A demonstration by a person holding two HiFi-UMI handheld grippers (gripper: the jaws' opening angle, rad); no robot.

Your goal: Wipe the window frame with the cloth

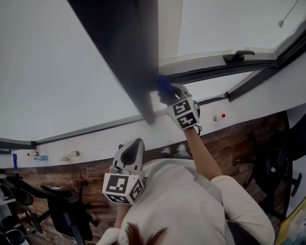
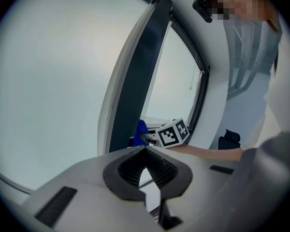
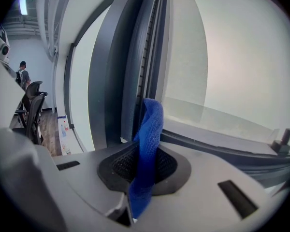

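The dark upright window frame [image 1: 127,50] runs from the top of the head view down to the sill. My right gripper [image 1: 169,92] is shut on a blue cloth [image 1: 164,86], and the cloth presses against the frame's lower end. In the right gripper view the cloth [image 3: 150,139] stands up between the jaws, right beside the dark frame [image 3: 130,71]. My left gripper [image 1: 134,146] hangs lower, near the person's chest, apart from the frame, jaws shut with nothing held. From the left gripper view I see the frame [image 2: 135,91], the cloth [image 2: 141,132] and the right gripper's marker cube [image 2: 173,132].
A dark window handle [image 1: 238,55] sits on the horizontal frame to the right, and a blind cord [image 1: 290,9] hangs at the top right. Office chairs [image 1: 61,208] [image 1: 275,162] stand on the wooden floor below. A person [image 3: 22,74] stands far off.
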